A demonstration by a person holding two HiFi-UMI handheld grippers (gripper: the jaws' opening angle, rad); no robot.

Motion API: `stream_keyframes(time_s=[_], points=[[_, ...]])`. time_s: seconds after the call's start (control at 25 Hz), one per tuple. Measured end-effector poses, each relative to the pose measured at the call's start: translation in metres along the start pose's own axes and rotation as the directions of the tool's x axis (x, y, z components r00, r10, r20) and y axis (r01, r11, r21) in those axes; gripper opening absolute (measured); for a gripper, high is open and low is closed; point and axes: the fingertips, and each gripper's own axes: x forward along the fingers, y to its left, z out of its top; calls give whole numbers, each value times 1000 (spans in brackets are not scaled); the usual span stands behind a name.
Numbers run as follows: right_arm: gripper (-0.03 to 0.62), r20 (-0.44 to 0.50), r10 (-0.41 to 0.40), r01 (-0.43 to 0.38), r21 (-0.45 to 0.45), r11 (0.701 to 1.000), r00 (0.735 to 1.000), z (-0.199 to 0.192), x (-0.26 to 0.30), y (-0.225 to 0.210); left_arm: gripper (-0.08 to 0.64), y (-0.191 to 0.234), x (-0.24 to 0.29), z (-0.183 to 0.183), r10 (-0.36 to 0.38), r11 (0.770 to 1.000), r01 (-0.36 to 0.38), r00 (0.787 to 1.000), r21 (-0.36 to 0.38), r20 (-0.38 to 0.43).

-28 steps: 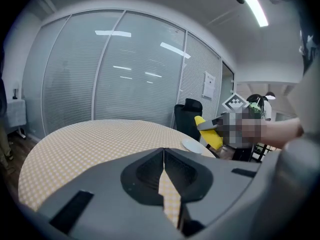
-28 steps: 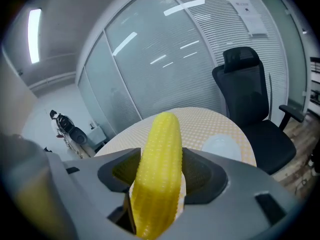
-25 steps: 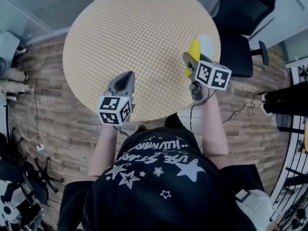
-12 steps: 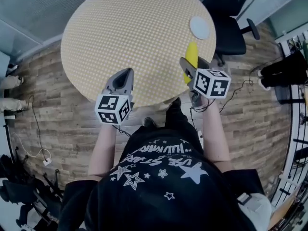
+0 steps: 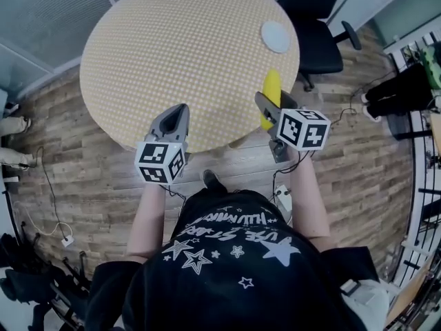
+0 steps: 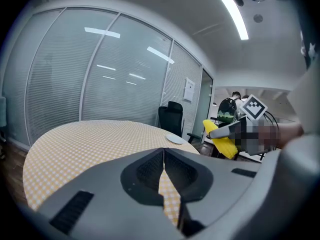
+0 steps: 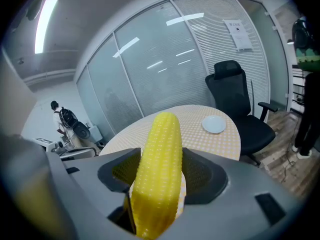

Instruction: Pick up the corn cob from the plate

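Note:
My right gripper (image 5: 267, 106) is shut on the yellow corn cob (image 5: 271, 96), held above the round table's near right edge. In the right gripper view the corn cob (image 7: 159, 171) fills the gap between the jaws and sticks out forward. The small white plate (image 5: 275, 36) lies bare at the table's far right; the same plate (image 7: 214, 124) shows beyond the cob. My left gripper (image 5: 178, 114) hovers over the table's near edge with its jaws together and nothing between them. From the left gripper view the corn cob (image 6: 220, 139) hangs off to the right.
The round table (image 5: 165, 47) has a yellow checked top. A black office chair (image 5: 313, 19) stands behind the plate. Glass walls with blinds lie beyond the table. Cables and a power strip (image 5: 282, 197) lie on the wooden floor by the person's feet.
Both grippers have drawn back toward the person, and the right one has carried the corn cob away from the plate, which now lies bare and well beyond it.

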Motion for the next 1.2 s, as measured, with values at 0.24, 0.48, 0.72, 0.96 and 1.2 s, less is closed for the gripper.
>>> stream_keyframes(time_s=[0.24,0.48,0.72,0.96,1.2], points=[[267,15,31,-31,20,999,999,-15,-22,-1,9,-24,-10,1,9,1000,-10,1000,28,21],[267,9,70,-70,-2,998,997,-35,-62,6,9,-62,-46,0,42,999,-43,998,33,42],[267,54,127,-127,-10,992,990,-47,-107,17,9,-98,-83,-6,69,997,-72,996,37,58],[267,96,151,-147,-47,988,984,-56,-148,20,9,-136,-105,-5,69,996,-74,994,56,85],[267,127,153,-145,-74,987,980,-74,-191,18,9,-178,-123,-6,44,995,-53,993,79,106]])
